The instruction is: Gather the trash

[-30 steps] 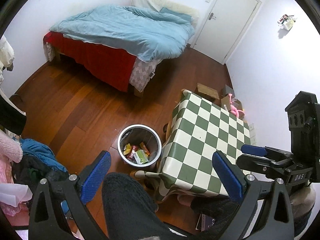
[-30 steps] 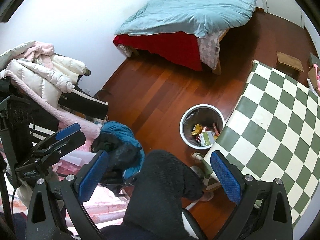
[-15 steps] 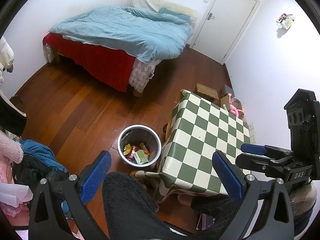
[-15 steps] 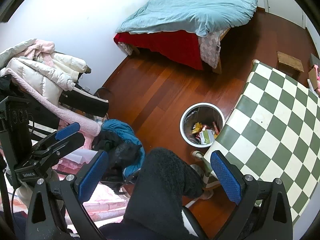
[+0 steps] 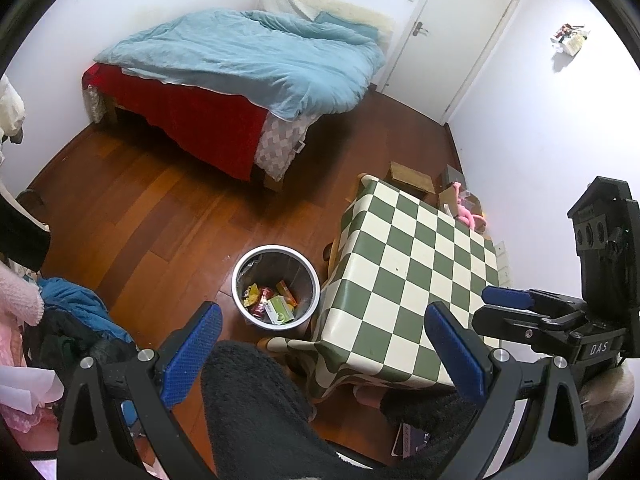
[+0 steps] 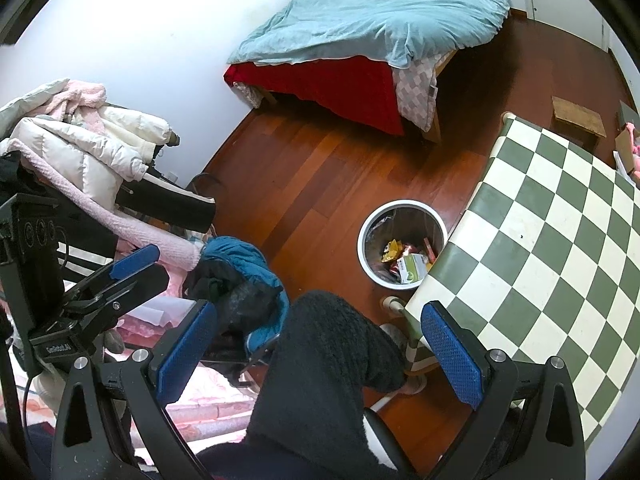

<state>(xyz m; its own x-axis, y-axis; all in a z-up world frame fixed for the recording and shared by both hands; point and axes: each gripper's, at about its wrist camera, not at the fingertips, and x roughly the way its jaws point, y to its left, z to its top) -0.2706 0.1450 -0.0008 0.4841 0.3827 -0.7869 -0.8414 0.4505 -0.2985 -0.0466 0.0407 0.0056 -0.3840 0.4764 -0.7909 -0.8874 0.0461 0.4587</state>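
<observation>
Both grippers, left gripper (image 5: 322, 344) and right gripper (image 6: 316, 344), were held wide and empty, barely shifted from a second before. Trash (image 5: 270, 304) was seen inside the bin (image 5: 276, 249) beside the checkered table (image 5: 416, 280); collection seemed finished.

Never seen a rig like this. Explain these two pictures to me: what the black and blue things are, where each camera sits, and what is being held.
No robot here: a person holds a two-finger claw in each hand, with a fisheye camera on each looking along its fingers. One picture comes from the left claw, the other from the right claw. The blue pads at the bottom are each claw's own fingers. Both claws are open and hold nothing. Each view also catches the other claw at its edge. Below is a bedroom: a bed, a checkered table whose visible top is bare, and beside it a metal trash bin with wrappers and a small green box inside. The dark fuzzy shape is probably the person's leg.
</observation>
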